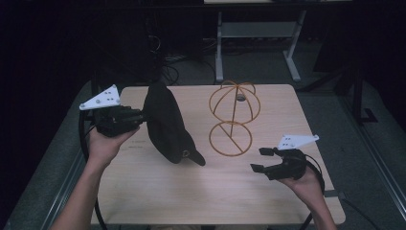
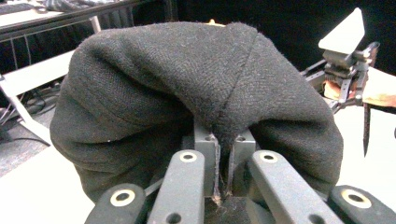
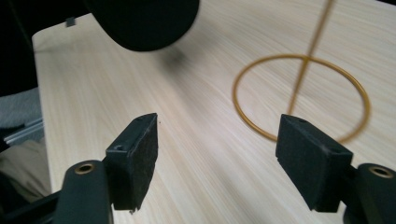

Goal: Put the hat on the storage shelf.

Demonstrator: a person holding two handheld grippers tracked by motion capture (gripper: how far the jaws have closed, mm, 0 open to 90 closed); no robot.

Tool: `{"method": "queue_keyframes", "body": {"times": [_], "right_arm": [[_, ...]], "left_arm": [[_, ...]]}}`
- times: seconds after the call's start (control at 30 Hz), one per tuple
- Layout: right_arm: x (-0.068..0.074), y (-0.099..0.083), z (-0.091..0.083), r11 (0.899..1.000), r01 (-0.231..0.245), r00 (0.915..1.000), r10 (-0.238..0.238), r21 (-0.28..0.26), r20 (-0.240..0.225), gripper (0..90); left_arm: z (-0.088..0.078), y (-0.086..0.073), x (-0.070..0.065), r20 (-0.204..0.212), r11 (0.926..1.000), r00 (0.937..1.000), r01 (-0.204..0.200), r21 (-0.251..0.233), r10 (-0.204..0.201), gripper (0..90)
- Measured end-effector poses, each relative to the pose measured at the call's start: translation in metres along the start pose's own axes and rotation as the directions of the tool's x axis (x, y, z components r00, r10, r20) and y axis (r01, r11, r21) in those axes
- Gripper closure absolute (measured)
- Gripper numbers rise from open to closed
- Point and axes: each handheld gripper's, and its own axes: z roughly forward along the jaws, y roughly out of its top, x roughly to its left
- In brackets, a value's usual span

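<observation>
Black wool cap held aloft beside wire hat stand; right claw free.

The left claw (image 1: 141,116), at 9 o'clock on the pale wood-grain surface (image 1: 191,191), is clamped tight on a fold of the black woollen flat cap (image 1: 165,124), which hangs clear of the surface at 10 o'clock, brim lowest; judged, the pinch at the edge lets the crown hang open for fitting over the gold wire dome-shaped hat stand (image 1: 233,117), standing just beside it at 12 o'clock. The right claw (image 1: 258,159), at 4 o'clock, stands wide with nothing between its pads, apparently freed to assist. In the left gripper view the cap (image 2: 187,93) hides most of the stand. The cap's inside is not visible; the surroundings are too dark to read.
</observation>
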Motion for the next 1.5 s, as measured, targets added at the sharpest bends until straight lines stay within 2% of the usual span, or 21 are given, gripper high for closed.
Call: {"method": "queue_keyframes", "body": {"times": [0.13,0.33,0.73,1.07,1.17,1.5], "right_arm": [[-0.010,-0.014,-0.006,0.999,-0.046,0.9984,0.046,-0.003,0.033,27.8],[-0.022,-0.026,-0.017,0.997,-0.069,0.9950,0.071,-0.017,0.070,27.7],[-0.034,-0.037,-0.029,0.994,-0.103,0.9874,0.108,-0.044,0.116,27.1],[-0.041,-0.044,-0.040,0.987,-0.140,0.9796,0.150,-0.083,0.133,26.6],[-0.042,-0.045,-0.041,0.986,-0.143,0.9790,0.154,-0.088,0.134,26.5],[-0.047,-0.049,-0.048,0.982,-0.151,0.9763,0.166,-0.118,0.138,26.4]], "left_arm": [[0.007,0.009,0.005,0.016,1.0000,0.9999,0.004,-0.002,-0.004,85.8],[0.020,0.027,0.009,0.036,0.9999,0.9993,-0.013,0.006,0.012,85.8],[0.050,0.064,0.014,0.078,0.9987,0.9960,-0.046,0.020,0.045,85.8],[0.081,0.097,0.016,0.119,0.9962,0.9902,-0.079,0.037,0.074,85.8],[0.093,0.108,0.017,0.124,0.9936,0.9881,-0.098,0.057,0.090,85.7],[0.124,0.130,0.018,0.152,0.9912,0.9849,-0.098,0.089,0.083,85.7]]}}
